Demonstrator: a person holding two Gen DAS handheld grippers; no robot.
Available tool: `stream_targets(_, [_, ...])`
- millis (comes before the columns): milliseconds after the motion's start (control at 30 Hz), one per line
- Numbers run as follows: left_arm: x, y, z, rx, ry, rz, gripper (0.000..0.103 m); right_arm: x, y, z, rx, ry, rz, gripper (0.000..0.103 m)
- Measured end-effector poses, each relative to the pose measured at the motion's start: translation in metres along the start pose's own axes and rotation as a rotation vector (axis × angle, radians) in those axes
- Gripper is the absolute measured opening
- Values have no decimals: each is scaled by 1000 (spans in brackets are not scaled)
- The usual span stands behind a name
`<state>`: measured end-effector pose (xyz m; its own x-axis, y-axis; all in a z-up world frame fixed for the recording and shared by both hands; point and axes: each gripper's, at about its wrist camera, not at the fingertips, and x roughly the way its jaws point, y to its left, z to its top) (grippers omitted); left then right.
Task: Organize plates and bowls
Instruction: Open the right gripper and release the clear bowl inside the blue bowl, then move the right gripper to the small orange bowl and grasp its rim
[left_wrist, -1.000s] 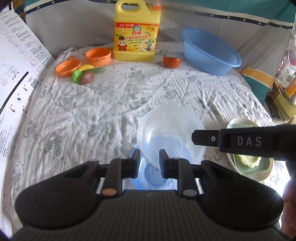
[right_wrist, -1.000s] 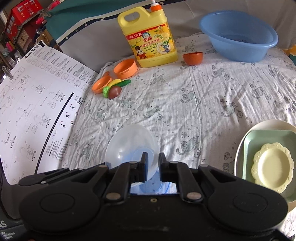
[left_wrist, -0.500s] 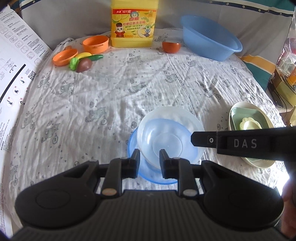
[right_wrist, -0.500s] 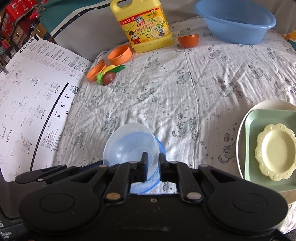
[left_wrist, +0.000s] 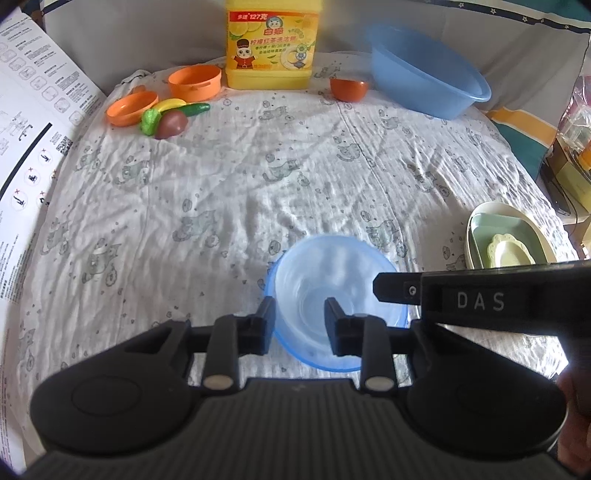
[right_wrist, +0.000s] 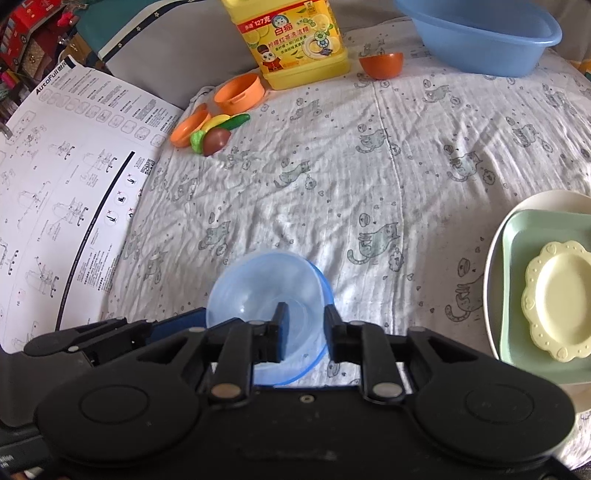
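A clear plastic bowl (left_wrist: 332, 280) sits nested inside a blue bowl (left_wrist: 321, 360) on the patterned cloth. My left gripper (left_wrist: 299, 319) straddles the clear bowl's left rim with a small gap between its jaws. My right gripper (right_wrist: 302, 328) straddles the right rim, one finger inside the clear bowl (right_wrist: 258, 291), jaws also slightly apart. The right gripper's finger shows in the left wrist view (left_wrist: 399, 288). A stack of cream plate, green dish (right_wrist: 524, 240) and yellow scalloped plate (right_wrist: 557, 299) lies at the right.
At the back stand a yellow detergent jug (left_wrist: 271, 44), a blue basin (left_wrist: 424, 74), an orange bowl (left_wrist: 349, 88), an orange cup (left_wrist: 194, 83), an orange lid and toy vegetables (left_wrist: 166, 120). A printed instruction sheet (right_wrist: 62, 173) lies at the left.
Both grippers lowered the clear bowl into the blue bowl until it sat nested. Their jaws have opened a little around the rim.
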<state>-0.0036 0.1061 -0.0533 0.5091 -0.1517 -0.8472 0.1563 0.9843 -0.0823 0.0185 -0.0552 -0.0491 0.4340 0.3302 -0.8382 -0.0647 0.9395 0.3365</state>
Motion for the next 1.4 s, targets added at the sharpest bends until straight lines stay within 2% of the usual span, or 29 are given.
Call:
stream_targets(33, [-2, 0, 0, -3, -12, 13, 60, -2, 1, 1, -9, -10, -10, 39])
stream_targets(67, [-5, 1, 1, -3, -26, 30, 66, -4, 3, 1, -22, -22, -22, 54])
stream_targets(100, [-7, 1, 1, -2, -39, 44, 73, -6, 3, 2, -30, -33, -33, 63])
stream_targets(133, [-9, 2, 1, -2, -49, 57, 77, -8, 3, 3, -34, -46, -40, 79])
stream_targets(167, [-10, 4, 2, -6, -55, 66, 83, -11, 3, 4, -40, -60, -47, 86])
stream_targets(233, [-11, 9, 1, -27, -66, 83, 99, -14, 3, 4, -53, -75, -62, 90])
stream_targets(300, [-11, 16, 1, -52, -64, 88, 102, -15, 1, 4, -50, -76, -71, 101])
stream_targets(467, [-7, 24, -1, -84, -42, 88, 102, -15, -7, 2, -22, -69, -75, 102])
stream_targets(933, [-10, 18, 9, -63, -45, 80, 103, -23, -11, 5, -4, -98, -85, 103])
stream_targets(1167, [-5, 16, 28, -49, -43, 65, 103, -29, -20, 16, 20, -118, -92, 103])
stream_targets(1400, [5, 12, 65, -31, -37, 36, 103, -35, -41, 48, 84, -162, -96, 103])
